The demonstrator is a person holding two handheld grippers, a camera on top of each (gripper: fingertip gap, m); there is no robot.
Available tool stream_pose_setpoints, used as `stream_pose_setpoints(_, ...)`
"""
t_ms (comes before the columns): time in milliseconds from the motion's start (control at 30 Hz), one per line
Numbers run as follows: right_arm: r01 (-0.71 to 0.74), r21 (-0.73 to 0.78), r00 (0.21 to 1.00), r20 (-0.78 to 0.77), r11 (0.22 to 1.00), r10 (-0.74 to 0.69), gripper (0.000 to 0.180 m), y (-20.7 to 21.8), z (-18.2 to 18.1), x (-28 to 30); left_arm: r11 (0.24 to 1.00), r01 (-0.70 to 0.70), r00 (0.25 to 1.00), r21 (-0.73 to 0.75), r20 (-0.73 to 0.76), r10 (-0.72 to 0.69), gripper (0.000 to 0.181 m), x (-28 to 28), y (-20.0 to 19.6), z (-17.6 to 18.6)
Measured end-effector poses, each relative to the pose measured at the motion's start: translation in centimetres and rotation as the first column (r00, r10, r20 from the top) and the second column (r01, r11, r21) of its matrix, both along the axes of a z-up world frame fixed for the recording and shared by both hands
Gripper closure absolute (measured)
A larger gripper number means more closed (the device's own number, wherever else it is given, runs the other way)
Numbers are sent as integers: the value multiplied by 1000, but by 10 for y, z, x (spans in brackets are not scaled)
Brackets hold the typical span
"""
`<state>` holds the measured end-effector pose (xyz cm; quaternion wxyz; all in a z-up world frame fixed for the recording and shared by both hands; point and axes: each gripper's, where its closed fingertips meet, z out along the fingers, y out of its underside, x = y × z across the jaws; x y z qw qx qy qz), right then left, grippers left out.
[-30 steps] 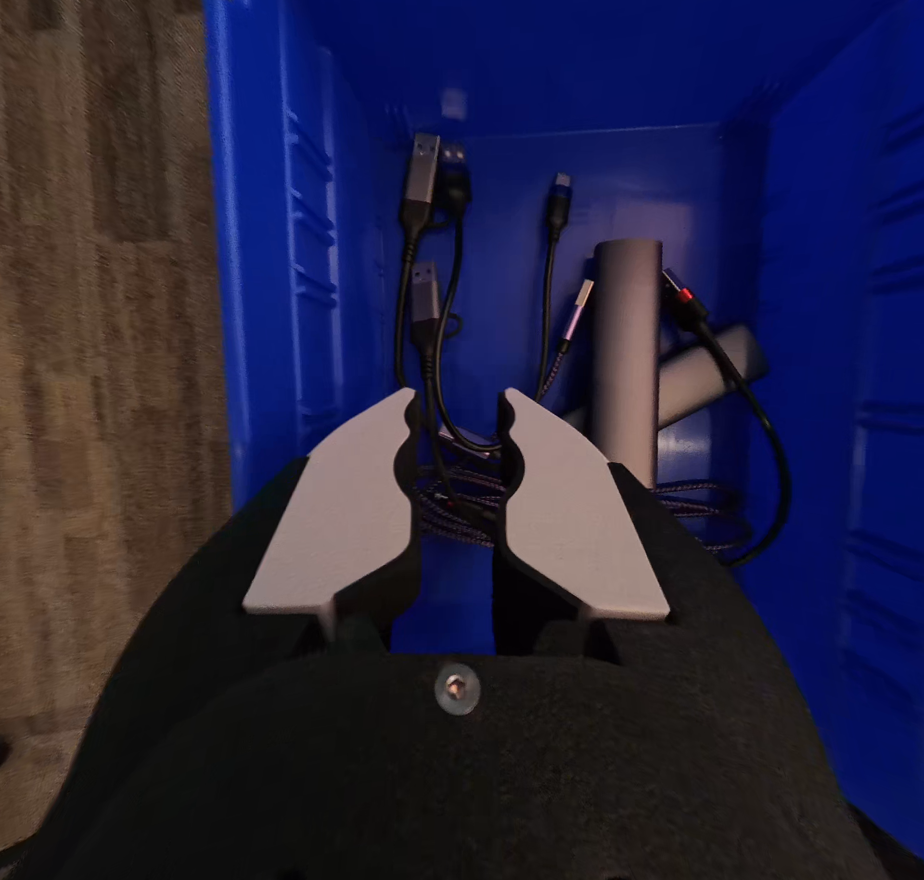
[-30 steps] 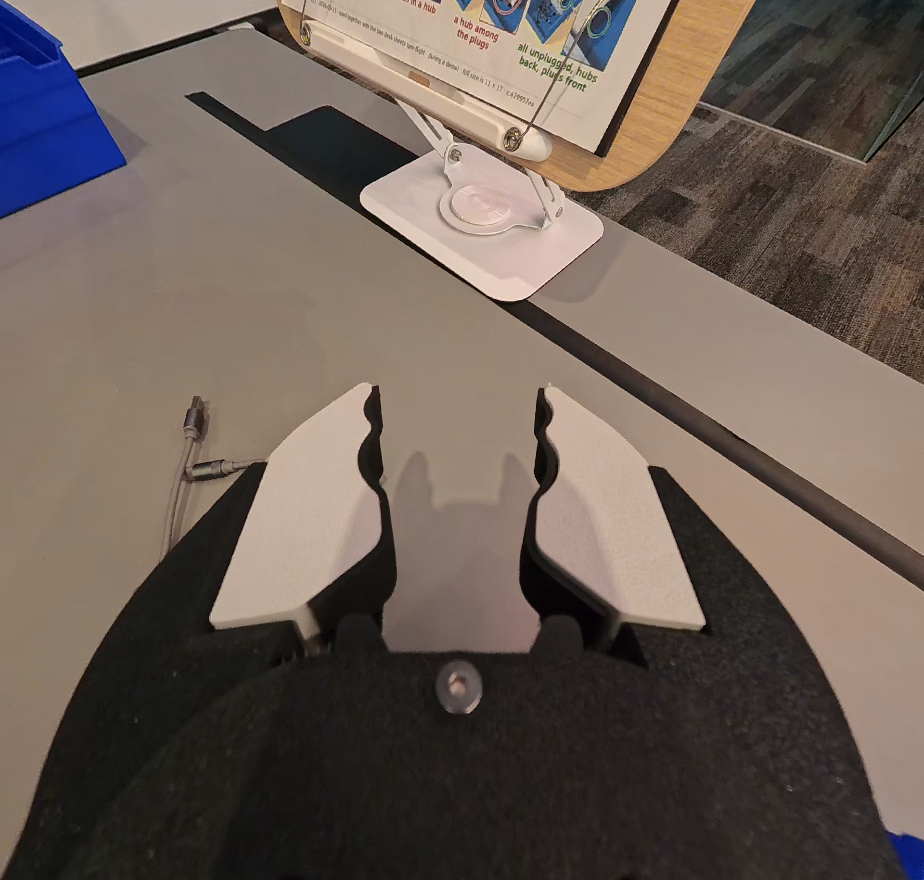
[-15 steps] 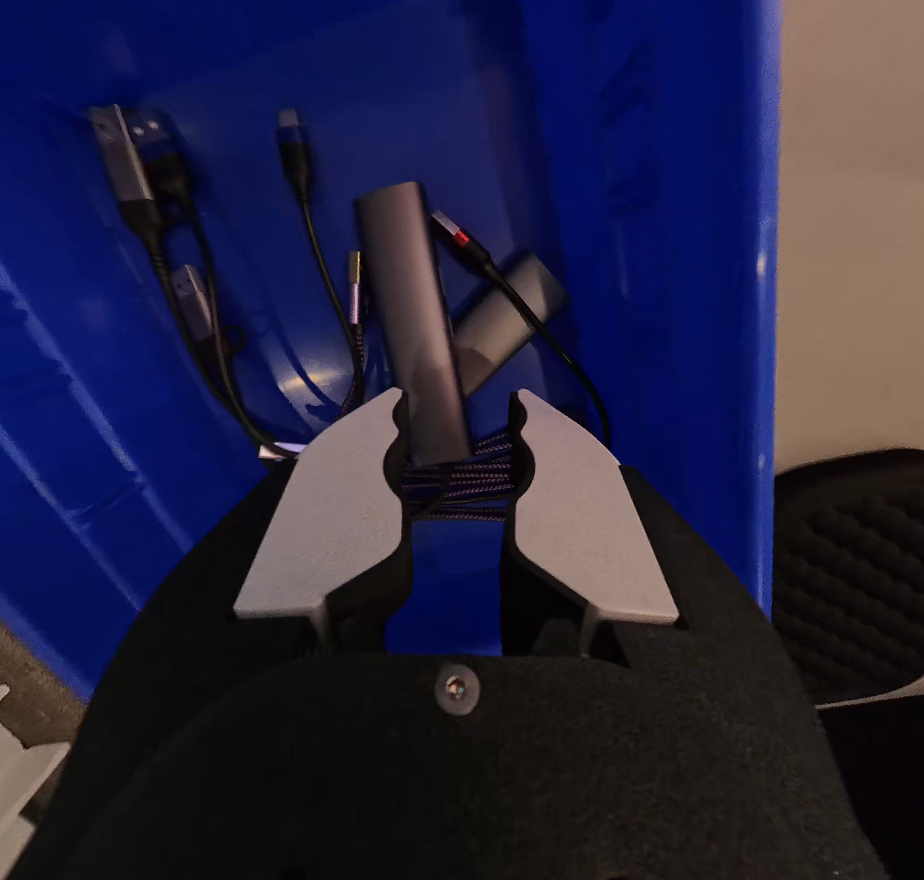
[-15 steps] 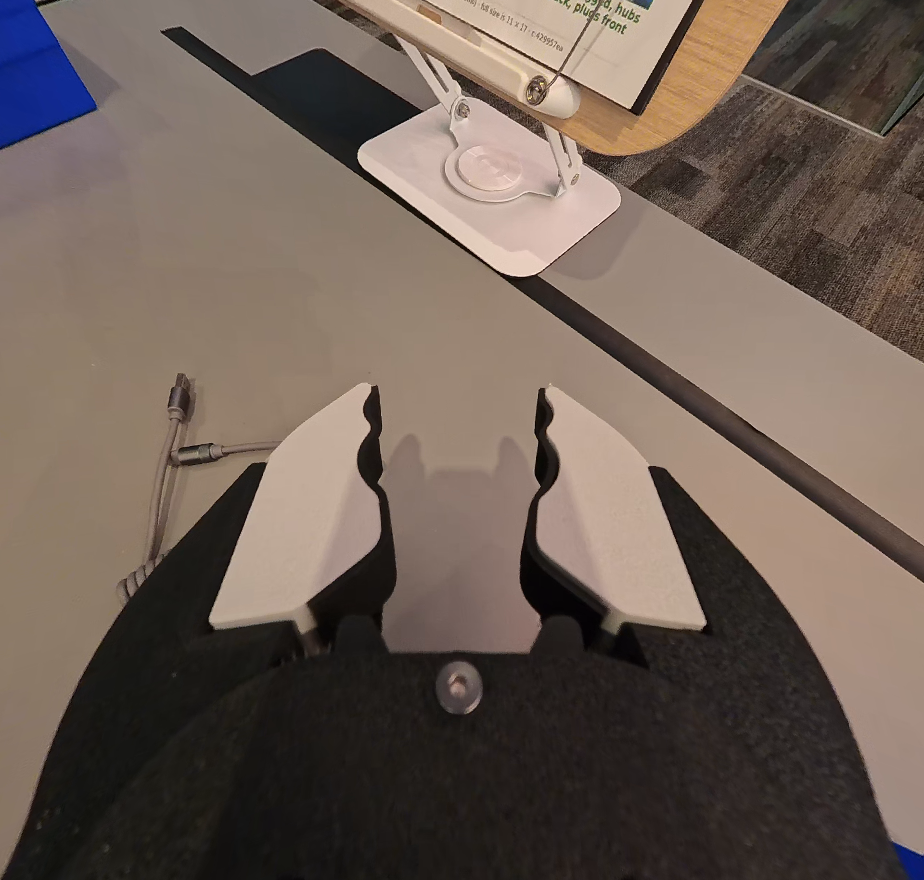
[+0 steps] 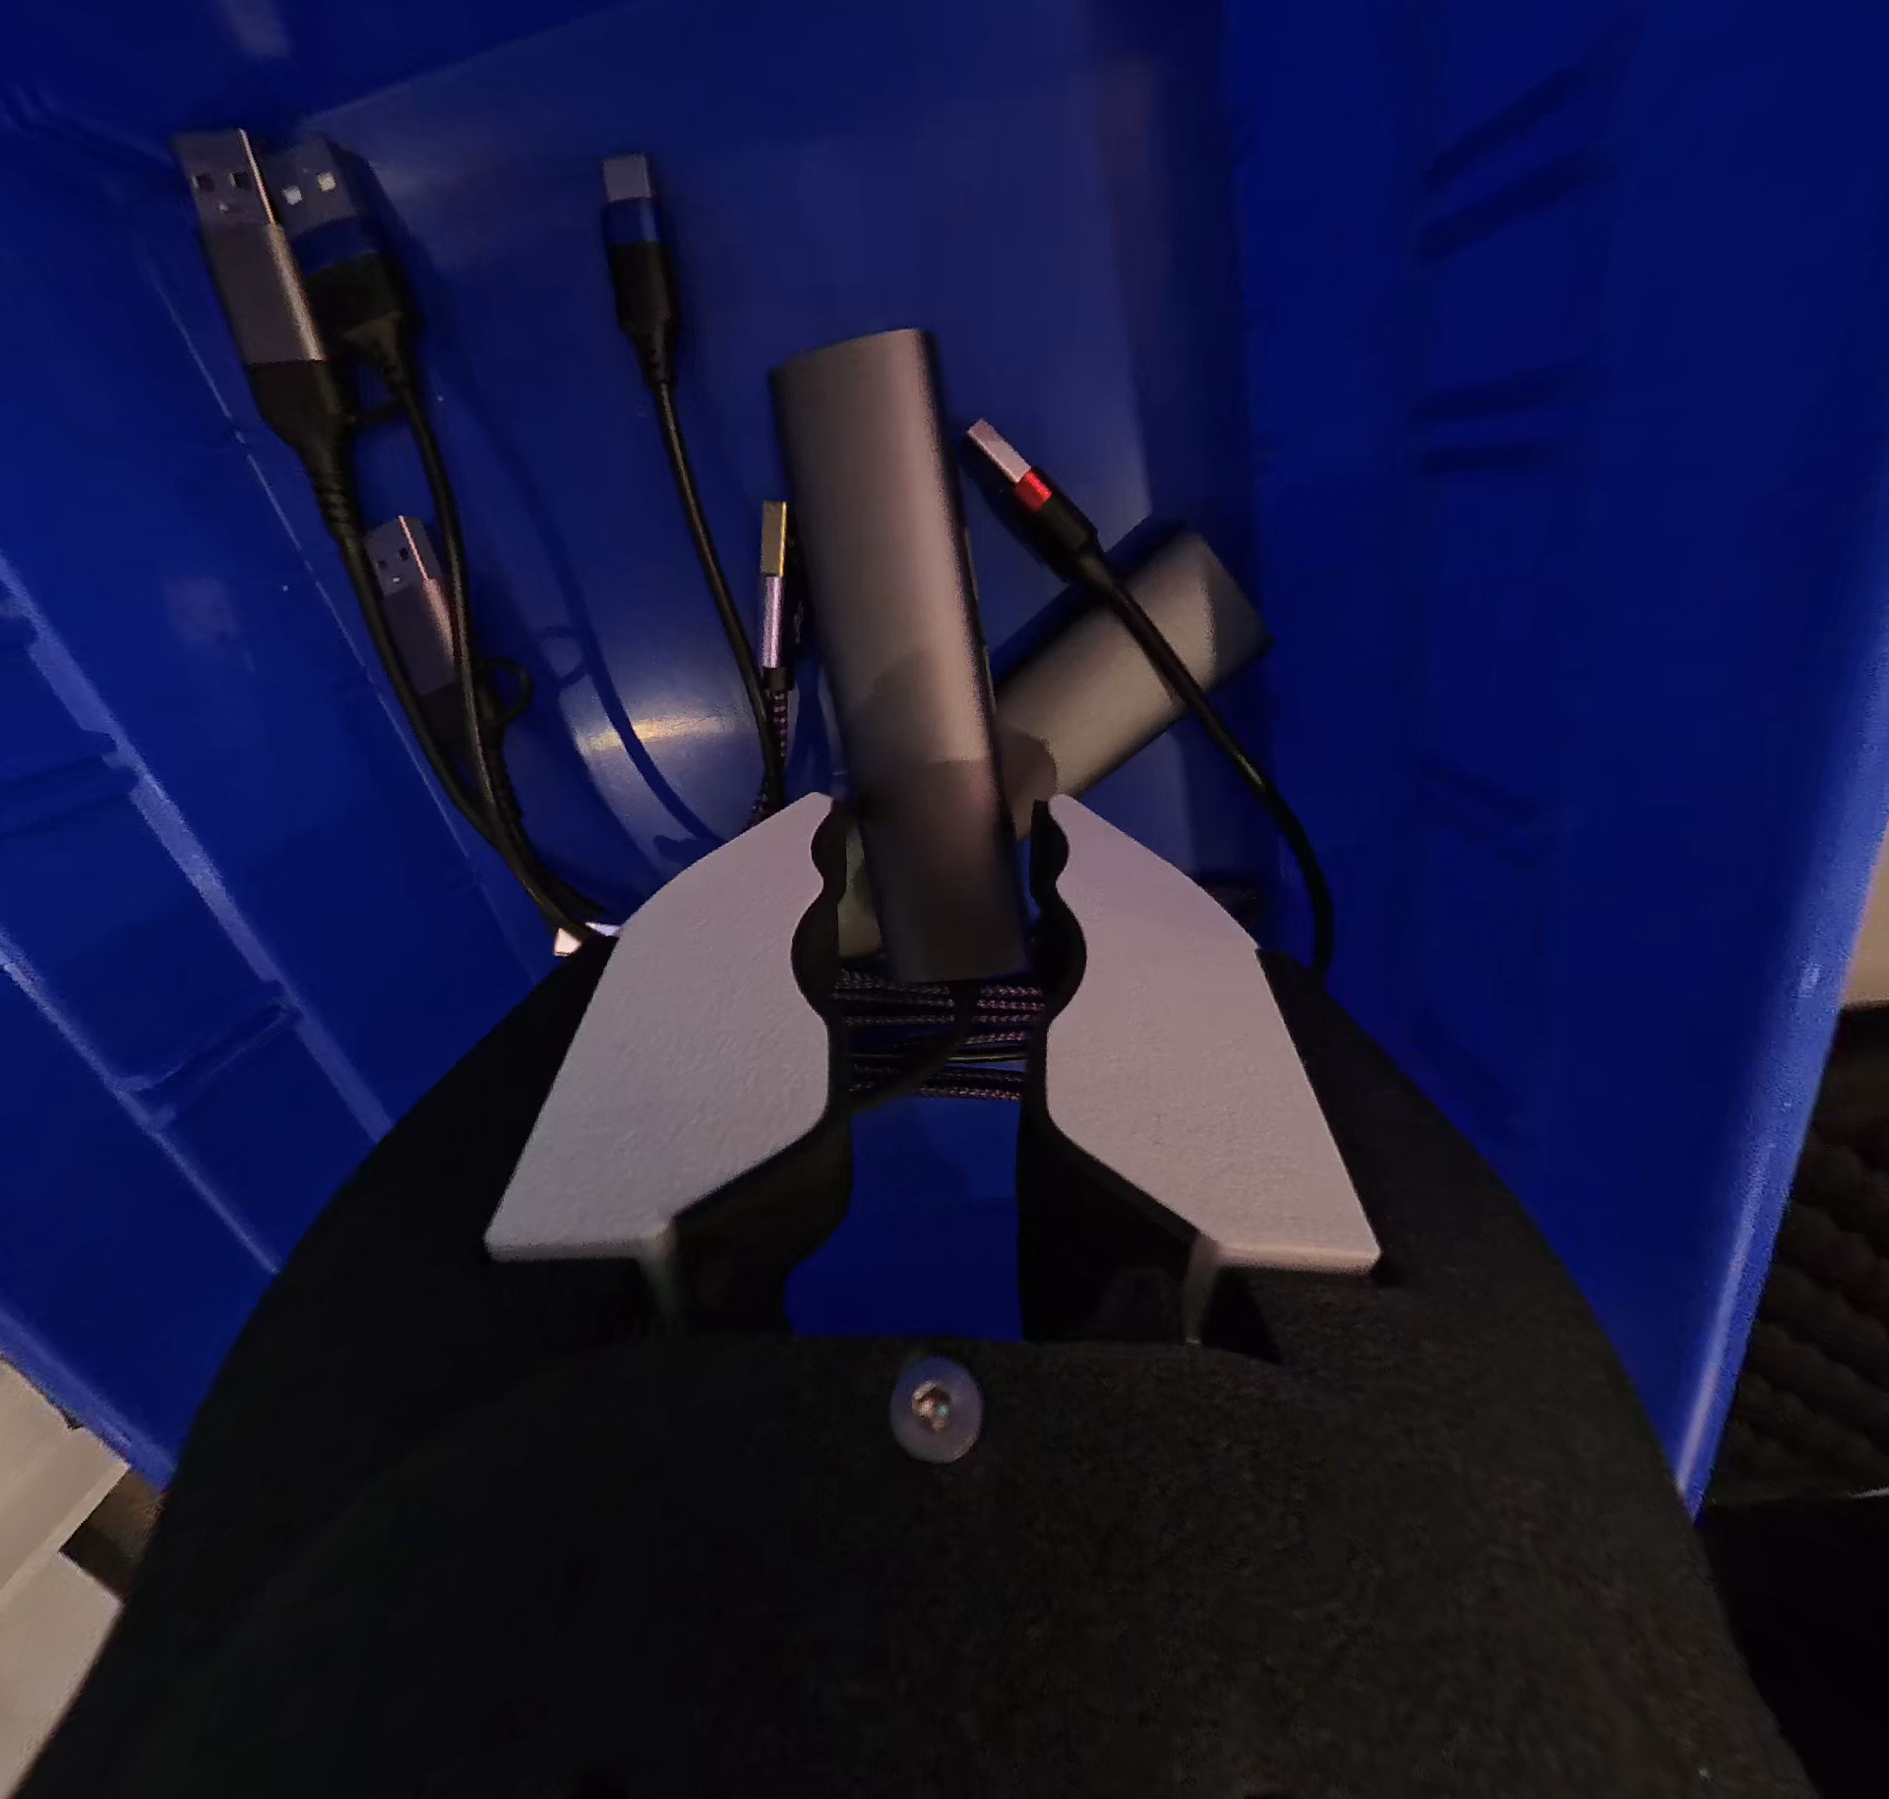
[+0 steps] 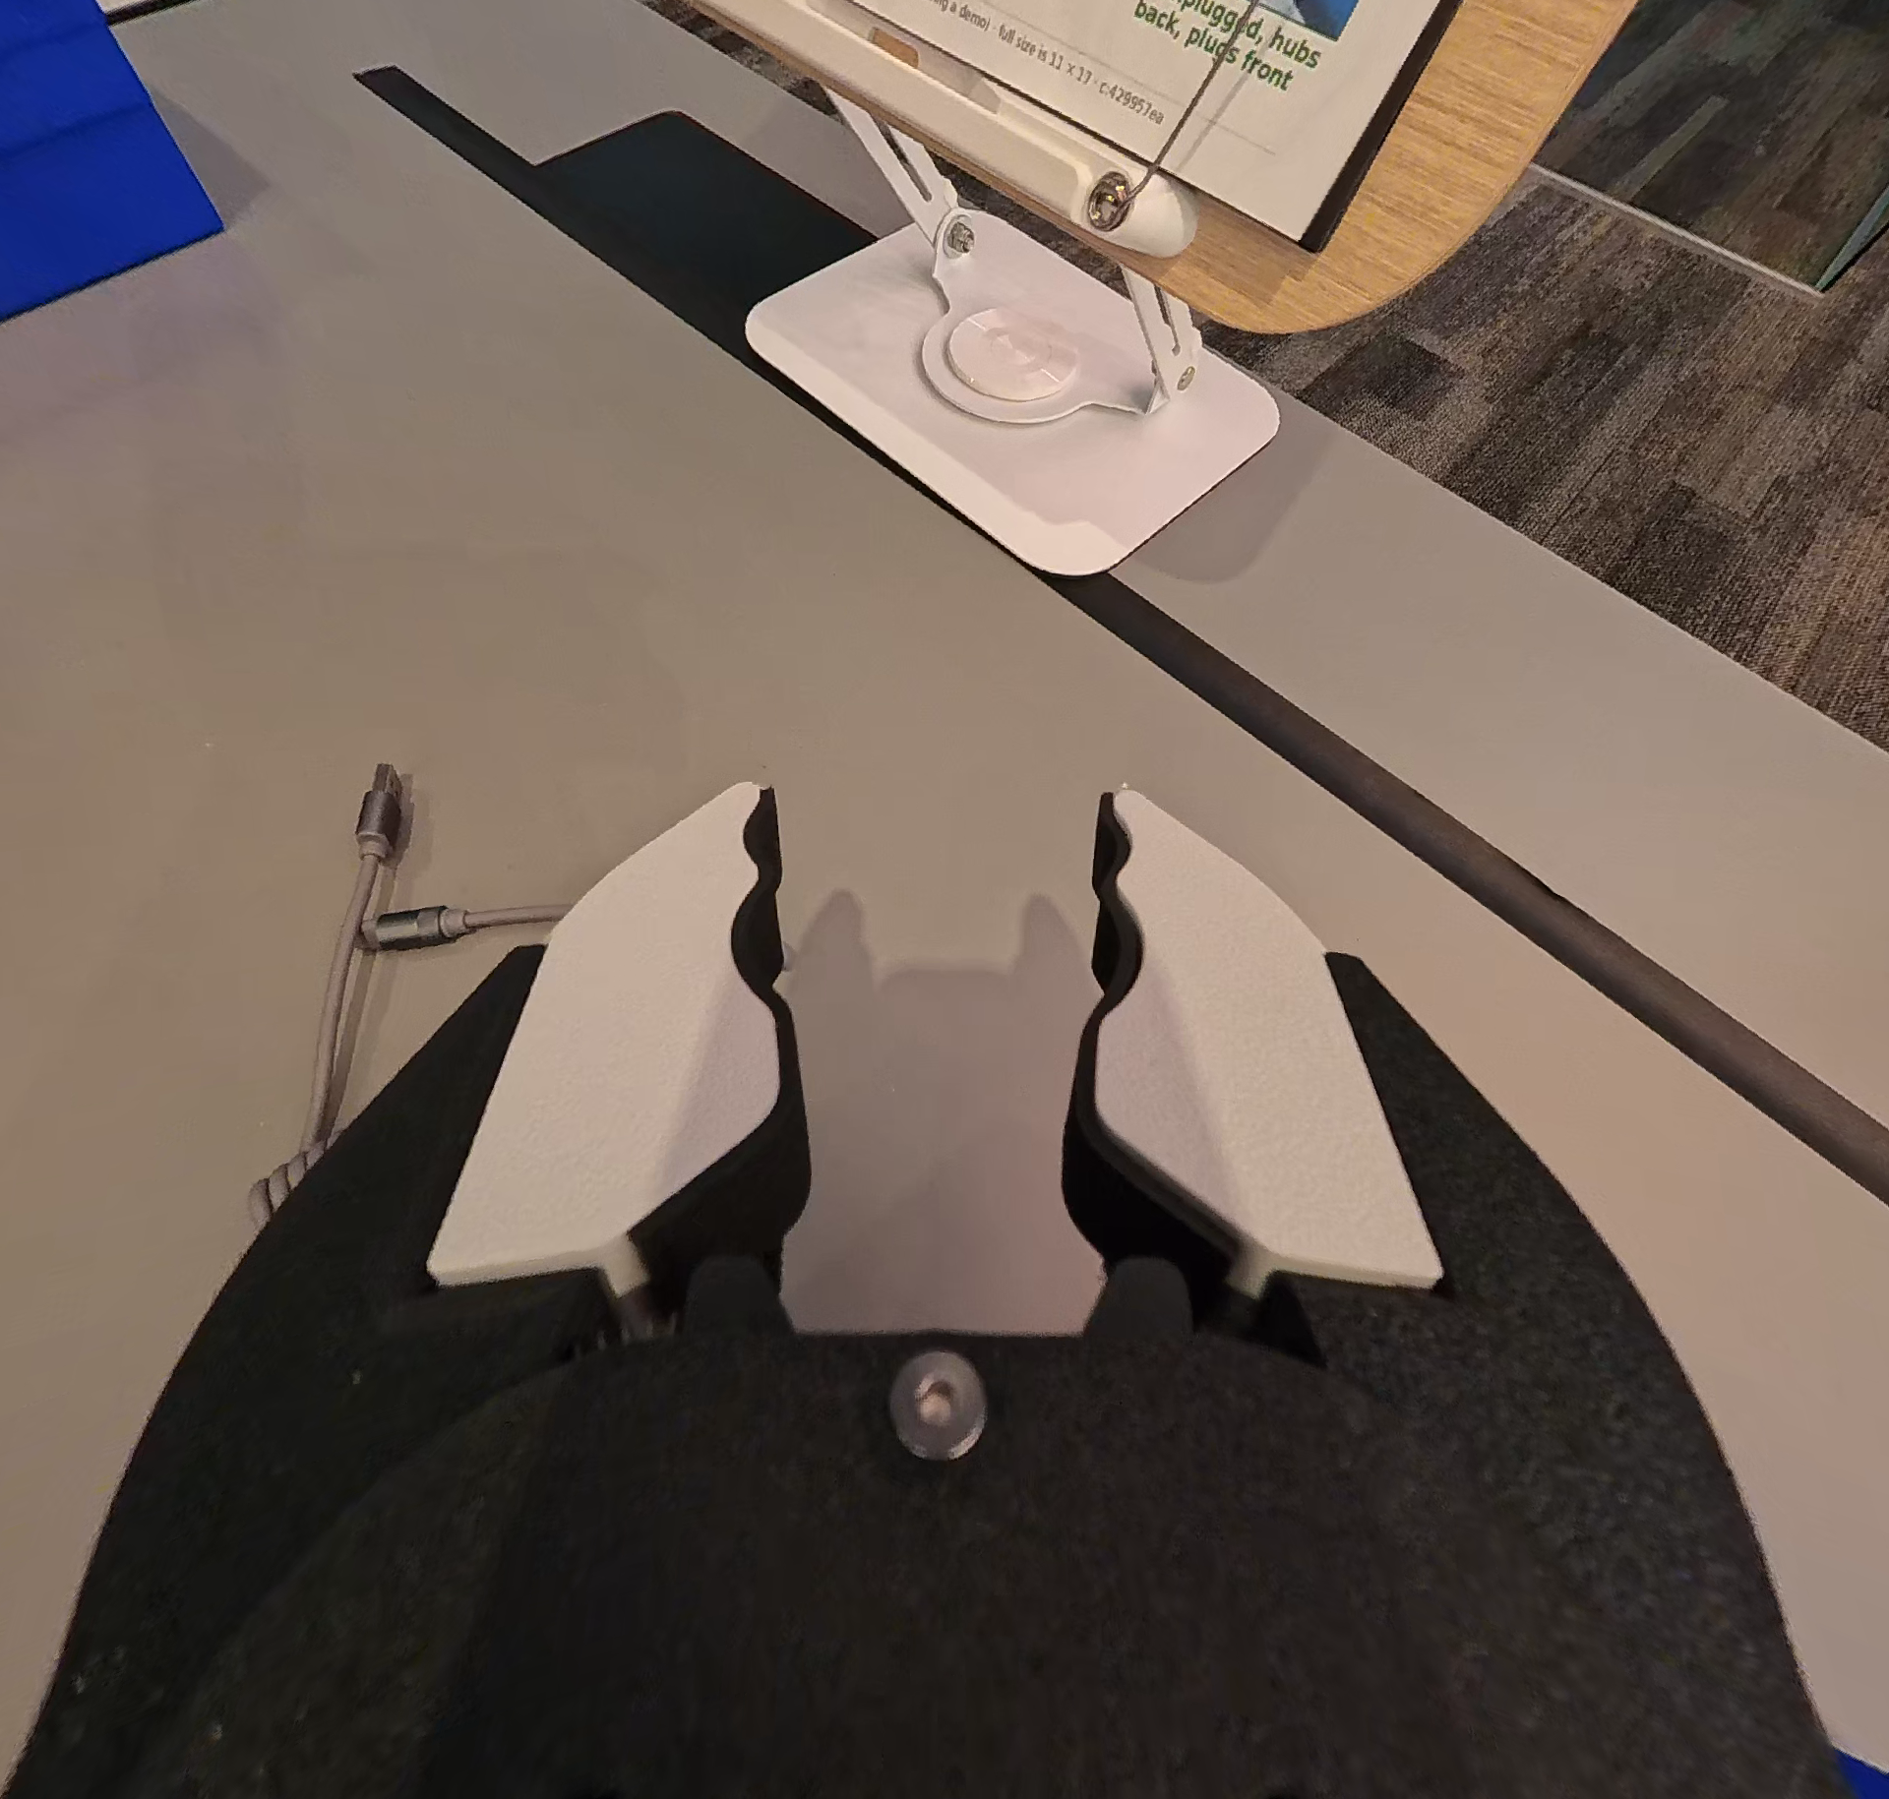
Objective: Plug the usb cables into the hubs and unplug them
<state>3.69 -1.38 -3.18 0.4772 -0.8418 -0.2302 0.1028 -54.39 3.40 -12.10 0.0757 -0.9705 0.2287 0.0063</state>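
Inside the blue bin [image 5: 1533,421], the left tool [image 5: 932,820] seemingly pinches a grey hub [image 5: 900,646]; the right tool [image 6: 935,810] gapes empty.

The left gripper [image 5: 932,830] points toward 12 o'clock, its white fingers [image 5: 705,1014] narrowly parted and seemingly pressing both sides of something slim. The right gripper [image 6: 935,810] points likewise, fingers spread wide, nothing between them.

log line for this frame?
left gripper: around hub in bin, grip unclear | right gripper: open, empty, over table
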Motion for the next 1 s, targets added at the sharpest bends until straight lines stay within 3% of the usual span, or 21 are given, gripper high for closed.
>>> stream_pose_setpoints(167,-1,1,1000,4,1000,1,121,0,0,0,999,-8,1000,-42,6,9,147,-4,-7,-10)
stream_pose_setpoints(367,-6,6,1000,-5,1000,6,122,-1,3,-1,999,44,999,5,11,-44,148,-4,-8,9)
stream_pose_setpoints(767,-42,50,999,-31,998,43,121,-6,19,-11,982,94,995,166,1,-95,149,16,-21,119)
stream_pose_setpoints(1000,-43,83,996,-69,996,49,122,-10,31,-8,941,196,973,277,63,-221,149,89,-32,189)
